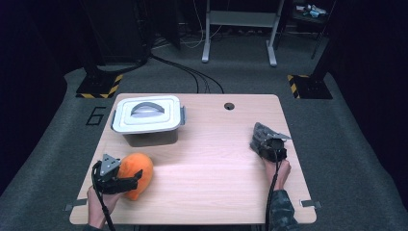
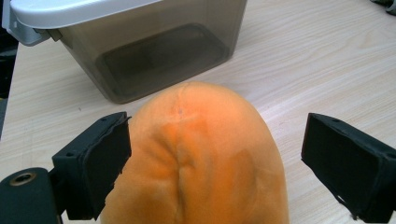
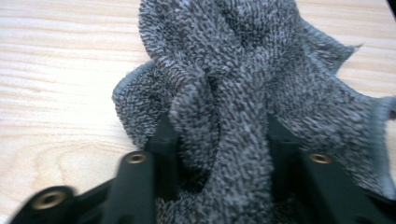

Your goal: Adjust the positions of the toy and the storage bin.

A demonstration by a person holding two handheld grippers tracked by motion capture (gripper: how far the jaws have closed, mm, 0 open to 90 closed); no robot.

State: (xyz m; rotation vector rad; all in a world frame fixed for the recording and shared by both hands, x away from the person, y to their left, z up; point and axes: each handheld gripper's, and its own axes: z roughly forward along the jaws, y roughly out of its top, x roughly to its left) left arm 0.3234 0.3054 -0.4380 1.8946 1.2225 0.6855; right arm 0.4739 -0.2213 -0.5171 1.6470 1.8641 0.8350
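Fixed high view, looking forward and down on the whole pale wooden table [image 1: 211, 159]. Left gripper view very near the soft orange plush lump [image 2: 201, 158], also seen from above [image 1: 137, 174]; right gripper view close on the grey knitted cloth [image 3: 252, 93].

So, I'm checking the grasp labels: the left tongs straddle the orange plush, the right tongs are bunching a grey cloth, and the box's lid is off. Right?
Not quite: the lid is on the box, as the high view shows. The rest holds: the left tongs straddle the orange plush, and the right tongs are bunching the grey cloth.
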